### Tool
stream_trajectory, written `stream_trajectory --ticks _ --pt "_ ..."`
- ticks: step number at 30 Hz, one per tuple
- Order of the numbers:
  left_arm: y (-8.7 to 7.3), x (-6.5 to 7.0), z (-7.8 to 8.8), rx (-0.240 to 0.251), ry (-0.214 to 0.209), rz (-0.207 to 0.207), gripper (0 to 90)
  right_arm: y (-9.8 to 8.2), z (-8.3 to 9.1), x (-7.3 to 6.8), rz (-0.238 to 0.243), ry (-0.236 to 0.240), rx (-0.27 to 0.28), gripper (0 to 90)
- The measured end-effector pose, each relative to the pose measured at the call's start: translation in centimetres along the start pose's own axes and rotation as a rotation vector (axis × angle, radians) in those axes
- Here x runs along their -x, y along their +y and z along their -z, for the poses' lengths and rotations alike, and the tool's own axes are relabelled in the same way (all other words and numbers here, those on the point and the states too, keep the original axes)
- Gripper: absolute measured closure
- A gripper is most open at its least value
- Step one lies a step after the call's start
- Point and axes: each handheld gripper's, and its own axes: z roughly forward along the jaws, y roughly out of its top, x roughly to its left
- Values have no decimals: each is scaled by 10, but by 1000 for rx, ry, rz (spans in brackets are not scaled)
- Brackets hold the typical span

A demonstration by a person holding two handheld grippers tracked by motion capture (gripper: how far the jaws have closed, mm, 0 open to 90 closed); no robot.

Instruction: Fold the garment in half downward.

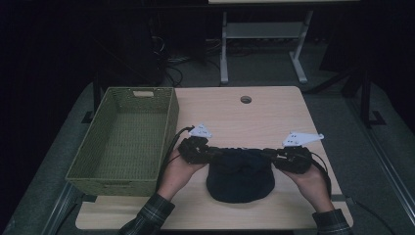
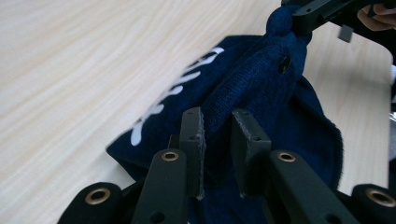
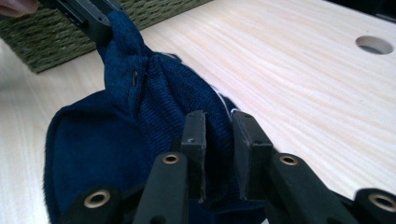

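A dark navy knit hat [image 1: 240, 182] with white lettering lies on the near middle of the wooden table [image 1: 244, 120]. Its upper edge is pulled up into a ridge between my two grippers. My left gripper [image 1: 214, 153] is shut on the left end of that ridge. In the left gripper view the hat's fabric [image 2: 261, 79] fills the gap at my left gripper [image 2: 218, 117]. My right gripper [image 1: 268, 153] is shut on the right end, and the knit [image 3: 140, 107] is pinched in my right gripper [image 3: 218, 119]. Each gripper view has the other gripper clamped on the far end of the ridge.
A green woven basket [image 1: 169, 128] with nothing in it stands at the table's left side, close to my left hand; its wall [image 3: 70, 39] is also in the right gripper view. A round cable hole [image 1: 245, 99] is near the far edge. A white desk frame stands behind the table.
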Motion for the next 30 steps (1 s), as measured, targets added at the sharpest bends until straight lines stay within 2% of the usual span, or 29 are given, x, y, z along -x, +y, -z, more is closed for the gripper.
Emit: stream_trajectory --ticks 11,25,30 --pt "-12 14 -1 -34 -22 -20 748 -20 2 -13 -8 37 -26 740" --pt "-35 27 -7 -74 -71 2 743 -42 5 -27 -24 81 -42 719" --pt "-40 31 -9 -95 -83 -4 744 -48 6 -33 -28 96 -50 696"
